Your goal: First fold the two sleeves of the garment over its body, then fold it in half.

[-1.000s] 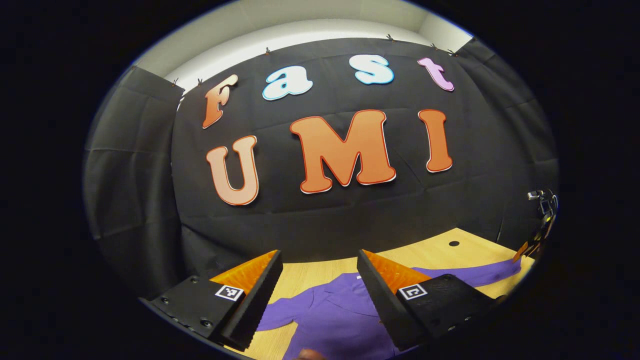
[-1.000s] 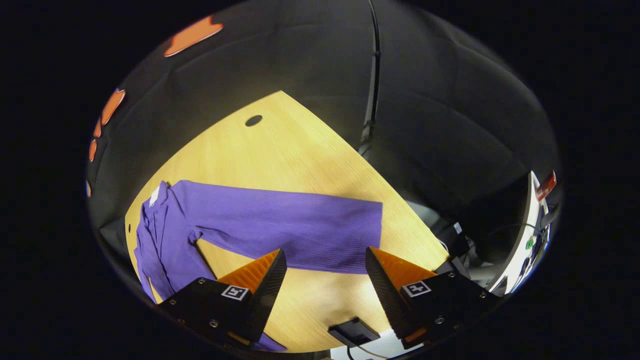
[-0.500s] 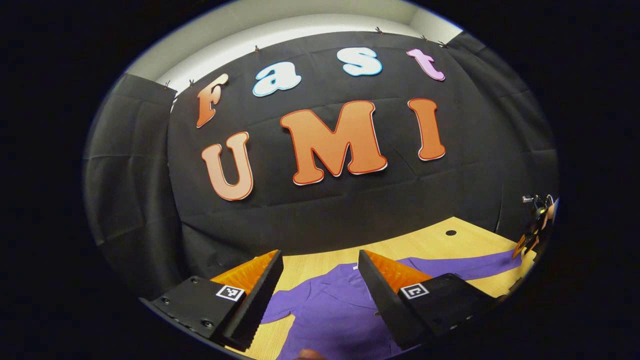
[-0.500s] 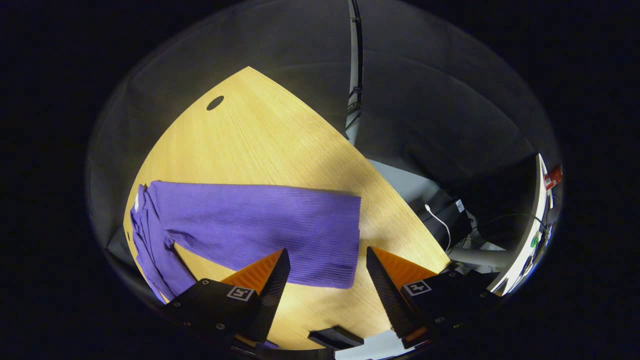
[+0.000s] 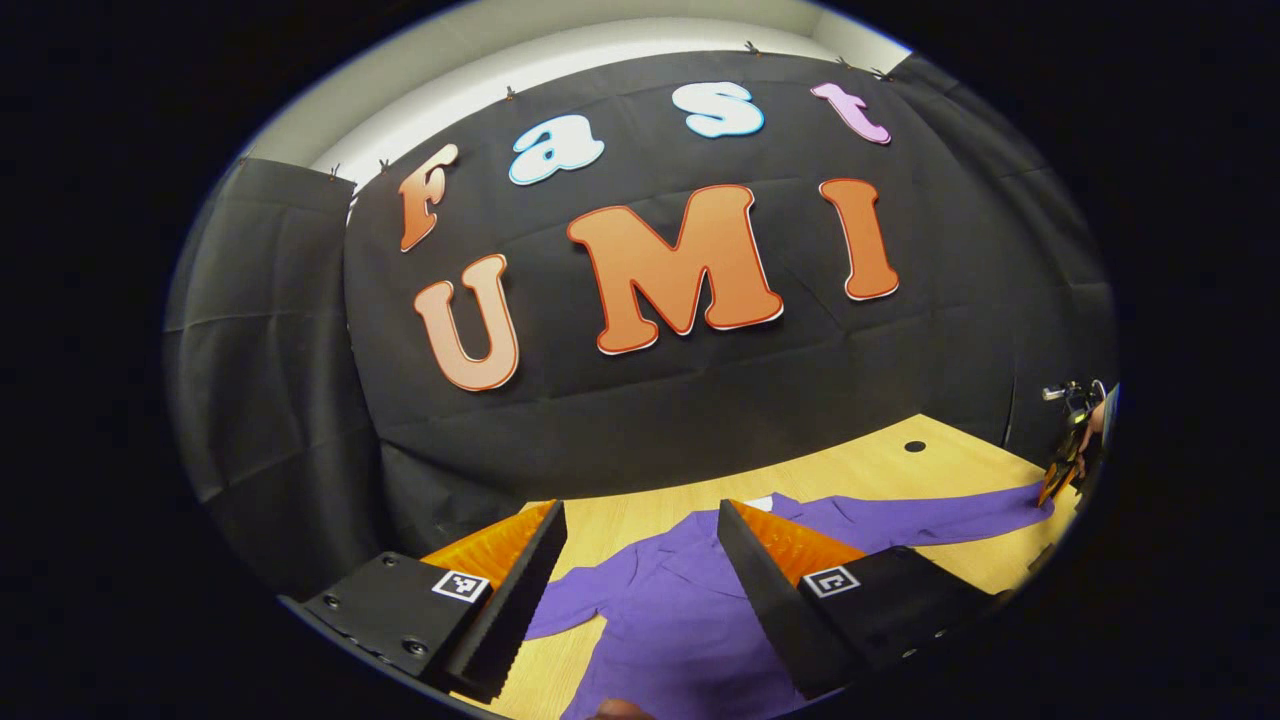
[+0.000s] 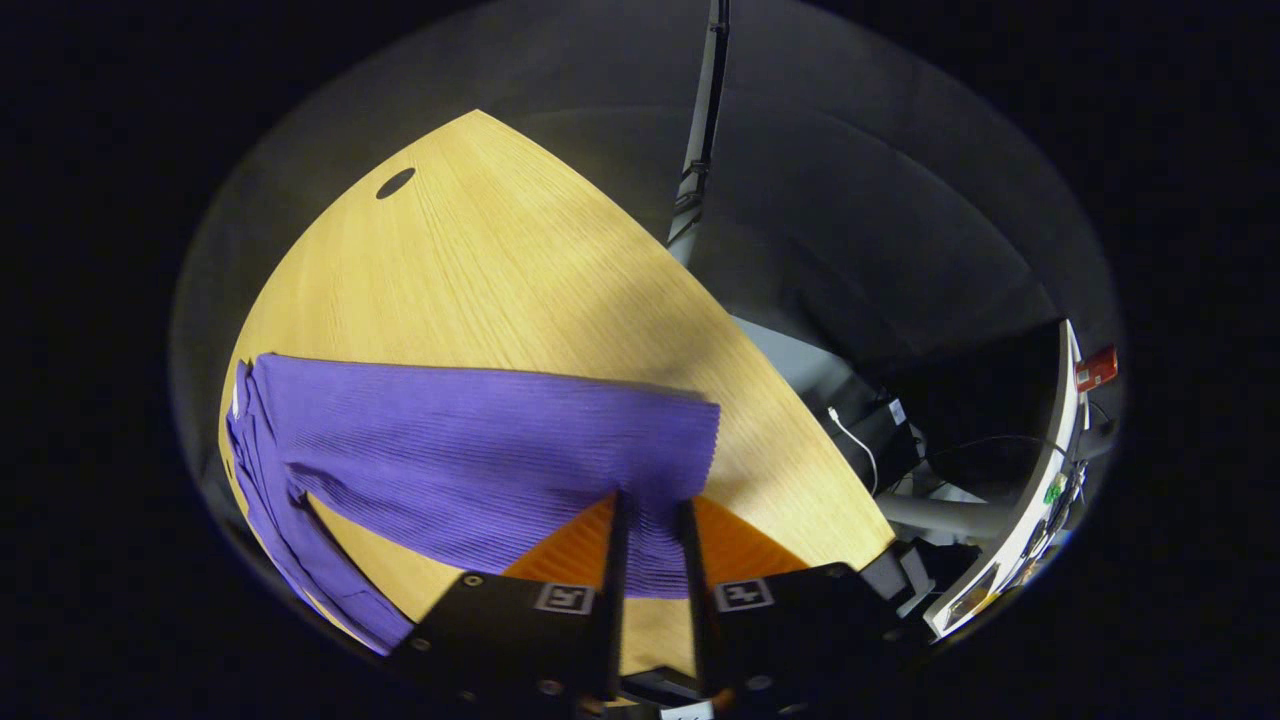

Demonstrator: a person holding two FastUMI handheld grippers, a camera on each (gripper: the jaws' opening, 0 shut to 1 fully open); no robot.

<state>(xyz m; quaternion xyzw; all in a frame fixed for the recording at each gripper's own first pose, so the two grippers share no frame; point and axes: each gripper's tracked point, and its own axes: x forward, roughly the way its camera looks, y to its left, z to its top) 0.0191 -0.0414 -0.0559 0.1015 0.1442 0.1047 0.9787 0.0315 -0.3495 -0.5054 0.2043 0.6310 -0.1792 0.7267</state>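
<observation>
A purple long-sleeved garment (image 5: pixel 680 610) lies flat on the wooden table (image 5: pixel 860 470), collar toward the booth wall. My left gripper (image 5: pixel 640 510) hovers open over its upper body, with nothing between the fingers. One sleeve (image 5: pixel 920 515) stretches right to the right gripper (image 5: pixel 1062 470), seen small at the far edge. In the right gripper view that ribbed sleeve (image 6: pixel 480 450) lies straight across the table, and my right gripper (image 6: pixel 652 500) is shut on its cuff end, with cloth pinched between both fingers. The garment's body (image 6: pixel 262 490) bunches at the left.
A round cable hole (image 6: pixel 396 183) sits in the table's far corner. The table edge (image 6: pixel 800 400) runs close to the right of the cuff. Beyond it are a box with a white cable (image 6: pixel 880 440) and a vertical pole (image 6: pixel 700 130).
The right gripper moved in over the cuff and went from open to shut on the sleeve's end. The left gripper stayed open and shifted only slightly.
</observation>
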